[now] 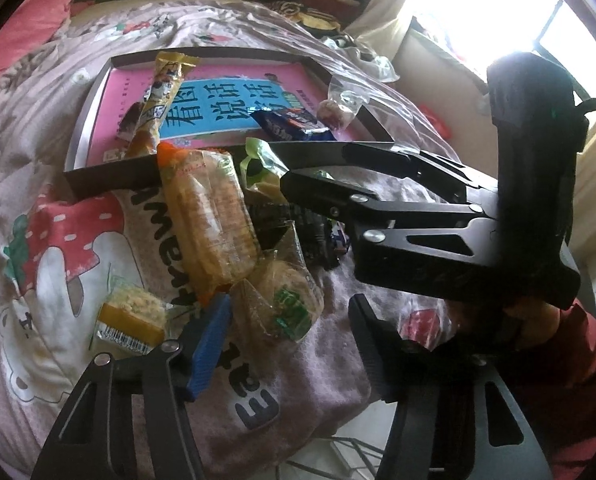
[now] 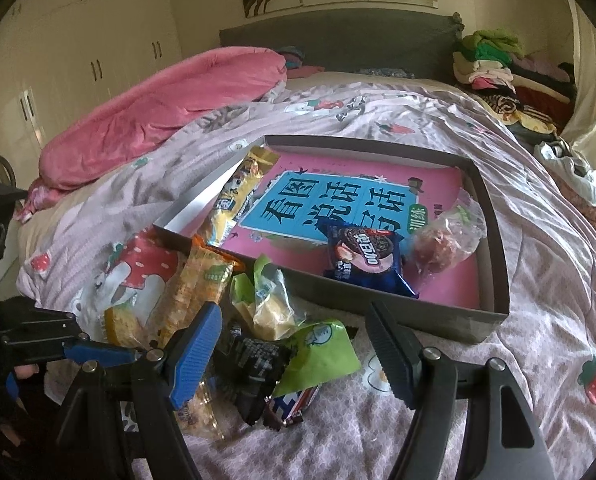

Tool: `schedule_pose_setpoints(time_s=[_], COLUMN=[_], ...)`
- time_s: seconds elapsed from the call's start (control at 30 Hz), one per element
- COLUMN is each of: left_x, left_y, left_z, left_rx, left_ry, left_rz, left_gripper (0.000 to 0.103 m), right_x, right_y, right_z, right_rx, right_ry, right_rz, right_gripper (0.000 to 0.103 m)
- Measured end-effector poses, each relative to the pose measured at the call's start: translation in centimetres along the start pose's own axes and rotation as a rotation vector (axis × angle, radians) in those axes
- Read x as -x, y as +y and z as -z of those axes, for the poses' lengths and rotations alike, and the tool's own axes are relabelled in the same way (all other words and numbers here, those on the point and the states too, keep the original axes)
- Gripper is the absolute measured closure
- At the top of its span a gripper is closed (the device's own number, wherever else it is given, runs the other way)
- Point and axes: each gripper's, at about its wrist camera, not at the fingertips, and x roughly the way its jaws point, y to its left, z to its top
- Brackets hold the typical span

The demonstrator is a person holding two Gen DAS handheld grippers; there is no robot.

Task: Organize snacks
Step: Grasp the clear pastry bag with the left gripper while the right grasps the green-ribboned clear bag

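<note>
Fingers [image 1: 210,344] of the left gripper [image 1: 290,344] stand moderately wide. Neither pad presses on anything, so I record it as empty. The right gripper [image 2: 294,356] is likewise parted and empty, with loose packets lying between its tips.

Findings, largest first:

1. Quilt [image 1: 58,120]: soft and creased. In the left wrist view its edge falls away at 6 o'clock, close behind the pile, with floor visible below.
2. Box [image 1: 110,178]: shallow, at 12 o'clock from both grippers. Its near wall stands between the pile and the interior, where a few snacks already lie. There is free room in the middle and at the far side.
3. Cracker pack [image 1: 210,220]: long axis roughly 12 to 6, top end resting on the box's near wall, at 11 o'clock from the left tips.
4. Round cake [image 1: 290,300]: lies in the mouth of the left gripper at 12 o'clock, clear of both pads and with no marked long axis. The left hand is the nearer, and I judge this the next pick.
5. Black packet [image 2: 254,364]: between the right tips, partly under a green wrapper [image 2: 321,344].

Assessment: the lift must clear the near wall. The right gripper crosses at 2 o'clock and narrows the path.
</note>
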Motion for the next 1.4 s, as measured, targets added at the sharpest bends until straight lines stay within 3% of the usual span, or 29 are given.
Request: schedule_pose_setpoints(time_s=[0.6, 0.97, 1.27, 1.4], left_x=[-3.0, -4.0, -4.2, -4.5], left_y=[-0.5, -0.7, -1.0, -1.3], left_z=[-0.1, -0.5, -0.3, -0.5], left_rx=[-0.001, 0.004, 0.006, -0.004], left_ry=[0.056, 0.061, 0.070, 0.071], left_rz=[0.019, 0.033, 0.028, 0.021], left_gripper=[0.045, 0.045, 0.045, 0.045], right_x=[-4.0, -4.0, -4.2, -4.1], right_y=[1.1, -1.0, -0.2, -0.2], right_z=[-0.5, -0.5, -0.6, -0.5], right_rx=[0.089, -0.034, -0.029, -0.043], right_ry=[0.158, 0.174, 0.172, 0.157], right_rz=[-0.011, -0.090, -0.057, -0.049], right_gripper=[0.031, 0.036, 0.035, 0.041])
